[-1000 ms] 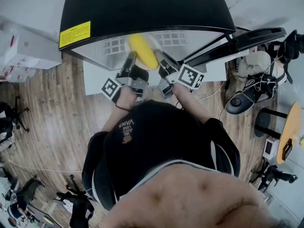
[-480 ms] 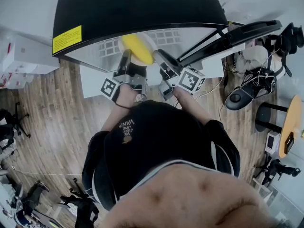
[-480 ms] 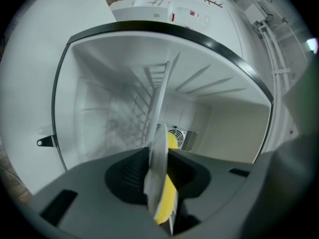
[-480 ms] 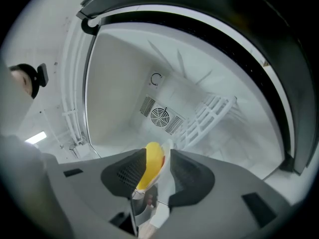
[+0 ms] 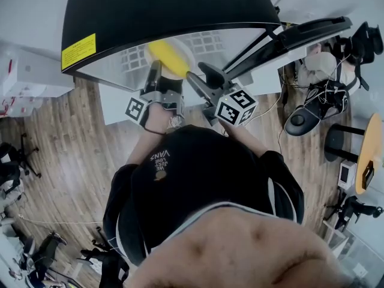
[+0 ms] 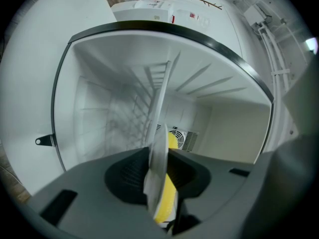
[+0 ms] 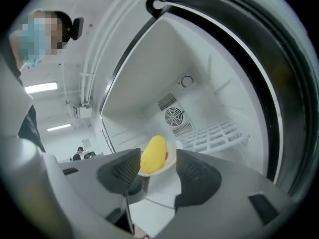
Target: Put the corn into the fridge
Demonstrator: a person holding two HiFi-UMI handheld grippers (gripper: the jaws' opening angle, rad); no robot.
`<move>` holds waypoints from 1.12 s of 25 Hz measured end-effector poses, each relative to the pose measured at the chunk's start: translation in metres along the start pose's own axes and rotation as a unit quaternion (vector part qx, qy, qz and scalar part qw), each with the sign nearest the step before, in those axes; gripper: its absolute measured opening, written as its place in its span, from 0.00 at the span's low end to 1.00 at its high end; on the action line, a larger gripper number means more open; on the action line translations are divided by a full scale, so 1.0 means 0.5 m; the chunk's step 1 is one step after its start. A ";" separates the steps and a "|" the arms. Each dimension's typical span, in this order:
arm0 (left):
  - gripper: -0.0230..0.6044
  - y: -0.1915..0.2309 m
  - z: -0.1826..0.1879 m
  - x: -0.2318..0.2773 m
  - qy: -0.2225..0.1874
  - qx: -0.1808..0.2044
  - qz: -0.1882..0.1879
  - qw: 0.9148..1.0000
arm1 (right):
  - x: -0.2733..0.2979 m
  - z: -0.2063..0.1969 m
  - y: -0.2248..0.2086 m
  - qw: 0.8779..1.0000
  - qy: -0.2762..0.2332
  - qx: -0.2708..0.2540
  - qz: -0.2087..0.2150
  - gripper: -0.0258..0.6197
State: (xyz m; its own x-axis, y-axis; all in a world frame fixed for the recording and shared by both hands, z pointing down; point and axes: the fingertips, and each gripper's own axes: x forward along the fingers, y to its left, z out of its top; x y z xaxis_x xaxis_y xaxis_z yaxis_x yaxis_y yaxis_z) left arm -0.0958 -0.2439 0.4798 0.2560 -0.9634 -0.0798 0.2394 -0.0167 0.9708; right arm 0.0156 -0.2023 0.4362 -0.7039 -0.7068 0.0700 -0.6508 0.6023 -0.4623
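Mid-placement inside the black fridge (image 5: 168, 11), the left gripper (image 5: 155, 77) has its jaws pinched on the round white plate (image 6: 158, 153) of yellow corn (image 5: 169, 57), while the right gripper (image 5: 202, 80), at the plate's four o'clock, is opening its jaws empty; set-down likely follows.

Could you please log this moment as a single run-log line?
left gripper: shut on plate | corn: on plate, at open fridge | right gripper: jaws opening, plate between them, unpressed
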 end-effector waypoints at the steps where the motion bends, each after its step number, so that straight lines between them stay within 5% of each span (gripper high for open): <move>1: 0.17 0.000 0.000 -0.001 0.000 0.000 0.000 1.000 | -0.002 -0.001 0.004 1.000 0.003 -0.017 -0.002 0.37; 14: 0.17 0.001 -0.001 0.002 0.003 0.002 -0.004 1.000 | 0.003 -0.045 0.021 0.983 0.053 -0.176 -0.033 0.42; 23: 0.17 0.001 0.000 0.000 0.010 -0.003 -0.008 1.000 | 0.025 -0.064 0.022 0.966 0.077 -0.237 -0.060 0.44; 28: 0.18 0.000 0.000 0.002 0.017 -0.013 -0.017 1.000 | 0.029 -0.065 0.018 0.967 0.079 -0.233 -0.061 0.44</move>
State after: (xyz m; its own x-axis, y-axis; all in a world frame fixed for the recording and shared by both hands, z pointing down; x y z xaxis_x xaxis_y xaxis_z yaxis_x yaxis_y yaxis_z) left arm -0.0955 -0.2451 0.4799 0.2790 -0.9527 -0.1205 0.2729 -0.0416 0.9611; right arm -0.0098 -0.1948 0.4618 -0.6243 -0.7398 0.2507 -0.7636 0.6457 0.0039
